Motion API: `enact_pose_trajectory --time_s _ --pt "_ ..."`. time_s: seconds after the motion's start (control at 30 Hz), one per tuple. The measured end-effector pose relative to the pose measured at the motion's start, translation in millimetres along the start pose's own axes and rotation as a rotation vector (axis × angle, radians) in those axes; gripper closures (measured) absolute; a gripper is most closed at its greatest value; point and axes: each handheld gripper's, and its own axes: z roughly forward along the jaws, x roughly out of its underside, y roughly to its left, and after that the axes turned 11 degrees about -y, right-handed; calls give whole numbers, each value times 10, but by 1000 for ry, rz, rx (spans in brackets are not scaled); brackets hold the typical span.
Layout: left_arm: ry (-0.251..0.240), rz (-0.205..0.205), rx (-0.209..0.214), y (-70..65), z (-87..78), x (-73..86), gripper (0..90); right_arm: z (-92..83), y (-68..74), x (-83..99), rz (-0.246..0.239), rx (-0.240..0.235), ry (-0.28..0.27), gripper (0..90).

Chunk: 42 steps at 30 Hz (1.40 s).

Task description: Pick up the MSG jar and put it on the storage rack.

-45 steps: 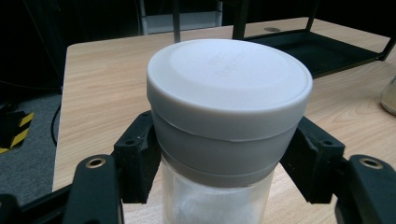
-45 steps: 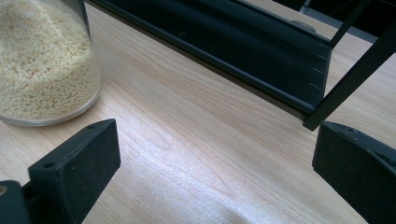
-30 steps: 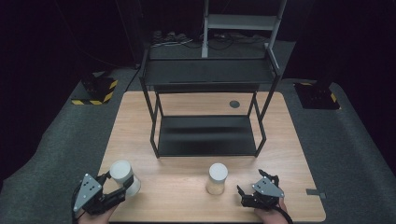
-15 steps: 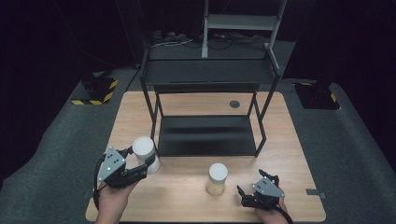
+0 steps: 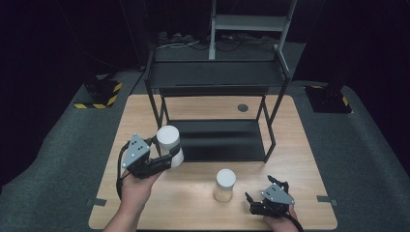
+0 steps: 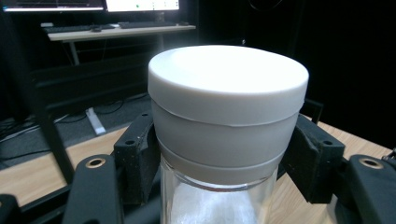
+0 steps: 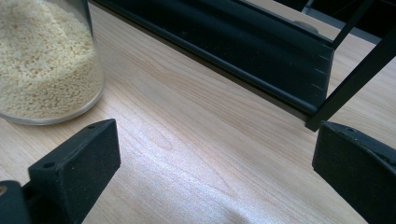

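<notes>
Pale wood forms the top of the desk [image 5: 300, 145], which sits in the middle of the high view with a black two-level metal rack [image 5: 217, 77] standing on its far half. In the lower left of that view, the left hand-held gripper [image 5: 164, 159] is clamped on a clear jar with a white lid [image 5: 169, 140], held just at the front left corner of the rack's bottom shelf. The left gripper view shows the same white-lidded jar [image 6: 229, 116] filling the centre, both black jaws pressed against its sides just under the lid, with white contents visible through the glass at the bottom edge.

A second jar [image 5: 225, 184], also white-lidded and filled with pale yellowish grains, stands upright on the desk at lower centre, in front of the rack. The right hand-held gripper [image 5: 263, 200] rests low near the desk's front edge at lower right, beside that jar but apart from it. In the right gripper view its jaws stand wide apart with bare wood between them; the grain jar [image 7: 46, 60] is at the upper left, and the rack's dark bottom shelf [image 7: 224, 46] runs across the top.
</notes>
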Motion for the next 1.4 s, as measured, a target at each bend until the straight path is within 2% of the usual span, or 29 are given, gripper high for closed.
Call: enact_pose_trajectory --time_s 0.27,0.47,0.6,0.77,0.93,1.1,1.27,1.4 --pt "-21 8 29 -77 210 -179 347 -5 -10 8 5 -1 -5 2" --pt "-38 -14 38 -81 317 -275 347 -7 -14 9 10 -2 -5 2" --pt "-48 -17 37 -76 362 -360 347 -1 -14 2 11 -1 -1 2" --pt "-56 -16 32 -52 417 -488 347 1 15 0 -11 1 0 2" --pt "-74 -19 19 -20 457 -628 347 -3 7 4 -4 2 -3 2" --pt "-91 -5 14 2 510 -770 347 -4 -5 6 3 0 -4 2" --pt "-113 31 4 -32 580 -946 347 1 -2 0 0 0 0 2" --pt "-115 33 -3 -34 629 -1033 347 -4 -7 6 5 0 -4 2"
